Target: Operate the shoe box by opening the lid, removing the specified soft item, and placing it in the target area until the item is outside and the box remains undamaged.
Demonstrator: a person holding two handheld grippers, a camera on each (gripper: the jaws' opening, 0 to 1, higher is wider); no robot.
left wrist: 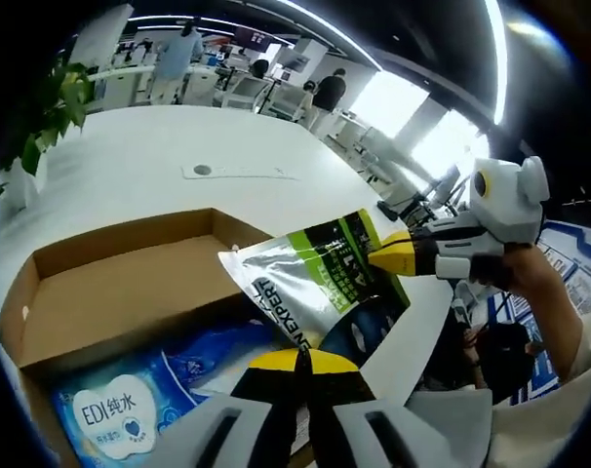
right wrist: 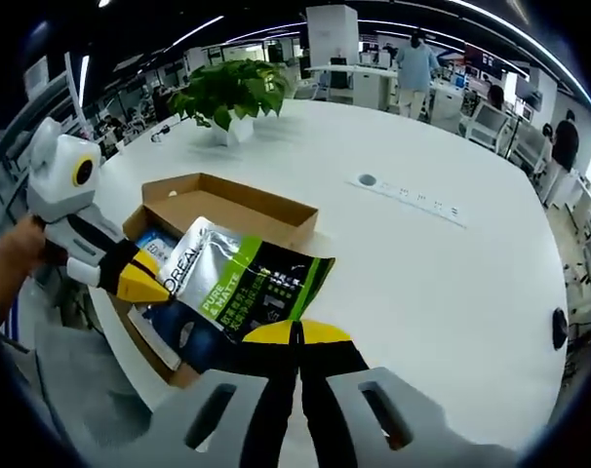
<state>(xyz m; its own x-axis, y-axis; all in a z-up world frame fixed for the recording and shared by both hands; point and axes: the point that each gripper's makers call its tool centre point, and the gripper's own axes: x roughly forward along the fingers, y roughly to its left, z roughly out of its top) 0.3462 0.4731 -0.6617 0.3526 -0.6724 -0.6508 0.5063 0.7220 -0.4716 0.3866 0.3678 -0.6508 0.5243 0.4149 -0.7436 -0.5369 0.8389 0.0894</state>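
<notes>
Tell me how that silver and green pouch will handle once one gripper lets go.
The pouch looks thin and glossy, so it will probably sag and may slip. Held between the left gripper and the right gripper, it stays flat above the box, suggesting it is light.

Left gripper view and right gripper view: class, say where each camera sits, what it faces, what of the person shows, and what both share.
Left gripper view: rides the left tongs, facing the silver-green pouch, open shoe box, right tongs; a hand shows.
Right gripper view: rides the right tongs, facing the left tongs and potted plant; a hand shows.
Shared: pouch, box, white table.
</notes>
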